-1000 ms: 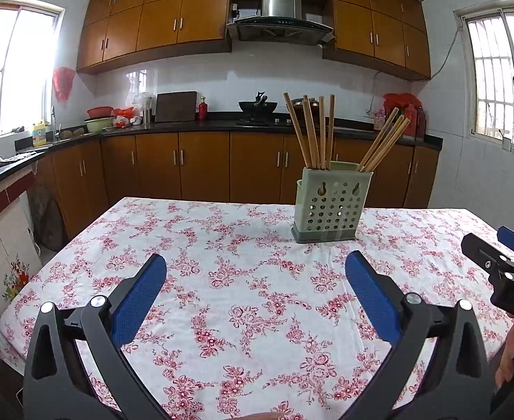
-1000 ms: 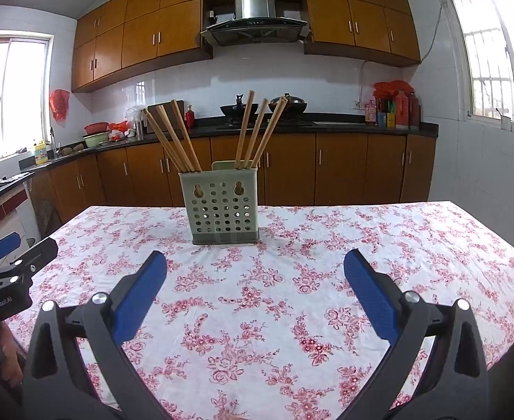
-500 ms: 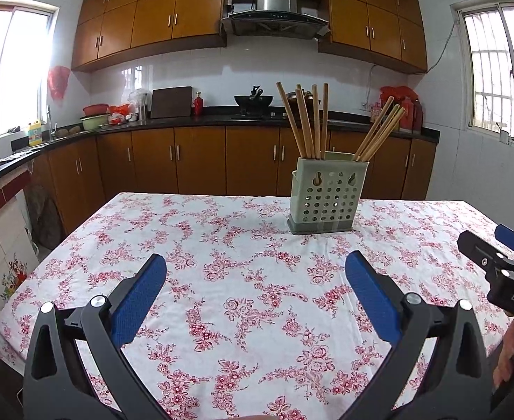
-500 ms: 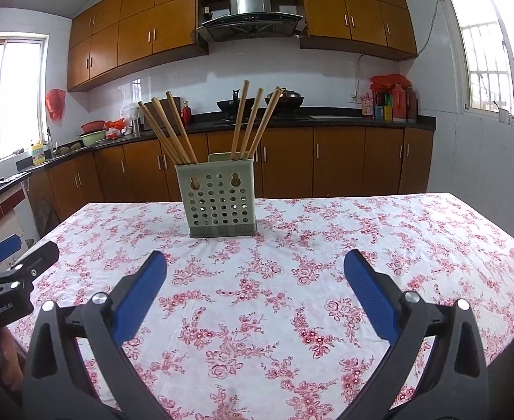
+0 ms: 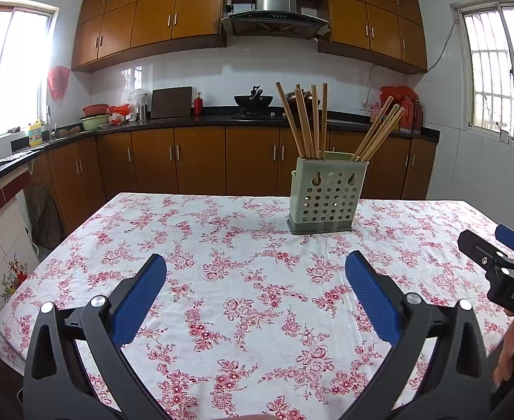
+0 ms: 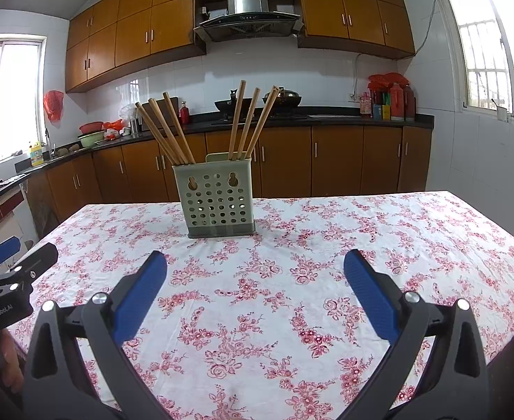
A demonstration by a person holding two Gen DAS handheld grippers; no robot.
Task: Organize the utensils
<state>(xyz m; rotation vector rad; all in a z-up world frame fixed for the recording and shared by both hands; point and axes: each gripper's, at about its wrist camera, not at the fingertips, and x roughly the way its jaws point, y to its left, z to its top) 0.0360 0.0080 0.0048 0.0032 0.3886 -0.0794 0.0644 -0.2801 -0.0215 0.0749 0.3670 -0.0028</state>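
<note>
evidently the chopsticks [image 5: 307, 122] stand in two leaning bunches inside the perforated green caddy [image 5: 326, 197], which sits on the floral bench [image 5: 250, 280] well ahead of both tongs; the left tongs [image 5: 255, 276] and right tongs [image 6: 255, 274] are spread wide and grasp nothing. the sticks look light, stiff, smooth and likely to roll or slip, so i would pinch one across its bare upper shaft above the caddy rim, and the caddy itself seems light enough to tip.

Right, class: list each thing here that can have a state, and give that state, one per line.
Left gripper: open, empty.
Right gripper: open, empty.
Utensil holder: upright on the tablecloth.
Chopsticks: standing in the holder, two leaning bunches.
Upper cabinets: shut.
</note>
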